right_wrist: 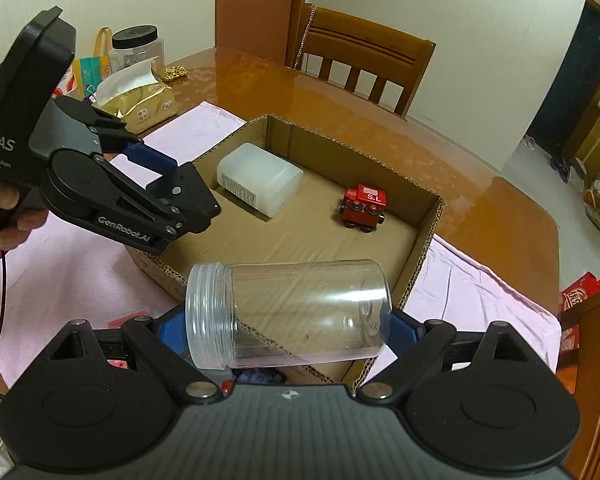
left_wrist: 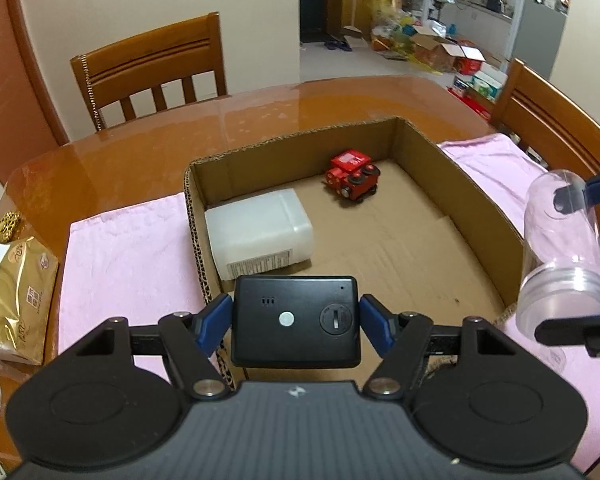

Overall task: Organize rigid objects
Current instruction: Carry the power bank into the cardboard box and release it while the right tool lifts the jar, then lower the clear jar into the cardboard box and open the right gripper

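Your left gripper (left_wrist: 296, 322) clamps a matte black rectangular device (left_wrist: 296, 320) above the corrugated cardboard box's (left_wrist: 476, 204) near edge. Your right gripper (right_wrist: 288, 330) grips a clear ribbed-neck plastic jar (right_wrist: 288, 314) sideways. Inside: a translucent white block (left_wrist: 260, 236) in a corner, and a glossy red toy train (left_wrist: 352, 178).

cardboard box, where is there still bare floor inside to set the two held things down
In the cardboard box, the widest bare floor is the near half, between the white container and the right wall. A smaller patch lies between the container and the red toy train. The far left corner is crowded by the container, the far right by the train.
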The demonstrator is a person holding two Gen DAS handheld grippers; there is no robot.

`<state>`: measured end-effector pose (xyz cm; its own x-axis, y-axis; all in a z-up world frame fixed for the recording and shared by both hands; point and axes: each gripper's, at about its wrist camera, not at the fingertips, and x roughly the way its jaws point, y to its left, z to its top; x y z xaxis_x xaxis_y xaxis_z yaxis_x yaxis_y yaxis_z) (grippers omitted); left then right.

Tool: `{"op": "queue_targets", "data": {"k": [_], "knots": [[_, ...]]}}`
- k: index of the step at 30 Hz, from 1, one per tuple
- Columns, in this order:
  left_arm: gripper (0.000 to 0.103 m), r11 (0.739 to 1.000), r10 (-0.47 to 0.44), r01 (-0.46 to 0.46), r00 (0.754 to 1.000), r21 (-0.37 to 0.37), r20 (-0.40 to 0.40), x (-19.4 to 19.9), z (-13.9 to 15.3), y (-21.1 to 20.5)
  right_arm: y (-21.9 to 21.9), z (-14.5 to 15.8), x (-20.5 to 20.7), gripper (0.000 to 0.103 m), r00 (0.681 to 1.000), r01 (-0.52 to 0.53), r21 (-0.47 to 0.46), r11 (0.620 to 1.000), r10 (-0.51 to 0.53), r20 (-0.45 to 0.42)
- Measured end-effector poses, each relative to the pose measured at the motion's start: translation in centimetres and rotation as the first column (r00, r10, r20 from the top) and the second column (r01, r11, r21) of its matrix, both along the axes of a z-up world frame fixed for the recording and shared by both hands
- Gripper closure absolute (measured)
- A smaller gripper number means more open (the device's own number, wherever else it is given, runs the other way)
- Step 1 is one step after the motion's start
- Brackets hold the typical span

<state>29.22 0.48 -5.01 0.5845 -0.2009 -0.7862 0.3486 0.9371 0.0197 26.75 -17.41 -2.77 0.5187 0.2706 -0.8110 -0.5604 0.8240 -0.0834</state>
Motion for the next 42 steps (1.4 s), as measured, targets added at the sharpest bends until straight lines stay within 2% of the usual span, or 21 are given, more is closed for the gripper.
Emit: {"op": "queue_targets", "data": {"k": [2, 3, 4, 5, 6, 8, 11, 16, 22, 28, 33, 34, 35, 42], "knots": [[0.033, 1.000, 0.016, -0.016, 1.000, 0.005, 0.014, 0.2, -0.1, -0.1, 0.0, -0.2, 0.4, 0.007, 1.000, -0.005, -0.003, 1.000, 0.005, -0.001], [0.030, 1.000, 0.026, -0.026, 0.999, 0.000, 0.032, 0.3, -0.1, -0.1, 0.1, -0.2, 0.7, 0.007, 1.000, -0.006, -0.002, 1.000, 0.006, -0.003], [0.026, 0.999, 0.034, -0.034, 0.998, -0.006, 0.055, 0.3, -0.1, -0.1, 0.1, -0.3, 0.9, 0.007, 1.000, -0.007, -0.002, 1.000, 0.007, -0.005], [0.016, 0.999, 0.047, -0.047, 0.996, -0.002, 0.074, 0.3, 0.0, -0.1, 0.1, -0.4, 1.2, 0.007, 1.000, -0.006, -0.003, 1.000, 0.006, -0.005], [0.011, 0.998, 0.057, -0.057, 0.995, 0.005, 0.082, 0.3, 0.2, -0.1, 0.1, -0.5, 1.5, 0.007, 1.000, -0.006, -0.004, 1.000, 0.006, -0.005], [0.010, 0.998, 0.067, -0.068, 0.992, -0.001, 0.104, 0.0, 0.7, 0.2, 0.0, -0.7, 2.0, 0.007, 1.000, -0.004, -0.003, 1.000, 0.004, -0.008], [0.003, 0.996, 0.092, -0.093, 0.990, -0.004, 0.108, -0.5, 1.3, 0.7, -0.1, -0.9, 2.8, 0.007, 1.000, 0.002, -0.001, 1.000, -0.003, -0.009], [0.003, 0.991, 0.132, -0.130, 0.986, -0.023, 0.098, -2.0, 2.0, 2.0, -0.4, -1.0, 4.1, 0.007, 1.000, 0.017, -0.001, 1.000, -0.017, -0.008], [0.002, 0.982, 0.187, -0.188, 0.975, -0.009, 0.119, -3.9, 2.4, 3.3, -0.4, -0.9, 6.0, 0.007, 0.999, 0.032, 0.010, 0.999, -0.032, -0.002], [0.002, 0.968, 0.249, -0.248, 0.964, -0.026, 0.095, -5.2, 2.1, 4.6, 0.3, -1.1, 8.5, 0.007, 0.999, 0.043, 0.018, 0.999, -0.043, -0.004], [0.002, 0.959, 0.283, -0.283, 0.954, -0.011, 0.098, -6.1, 2.0, 5.5, 1.2, -1.4, 10.8, 0.007, 0.997, 0.072, 0.009, 0.997, -0.072, 0.017], [0.002, 0.958, 0.287, -0.287, 0.953, -0.010, 0.098, -6.2, 2.0, 5.6, 1.4, -1.4, 11.3, 0.006, 0.997, 0.079, 0.010, 0.997, -0.079, 0.023], [0.002, 0.956, 0.294, -0.294, 0.951, -0.008, 0.099, -6.3, 1.9, 5.8, 1.5, -1.5, 11.7, 0.000, 0.996, 0.083, 0.010, 0.996, -0.084, 0.025], [0.002, 0.950, 0.312, -0.313, 0.947, -0.009, 0.081, -7.1, 2.5, 6.3, 2.1, -1.4, 11.9, 0.000, 0.996, 0.086, 0.014, 0.996, -0.087, 0.026]]}}
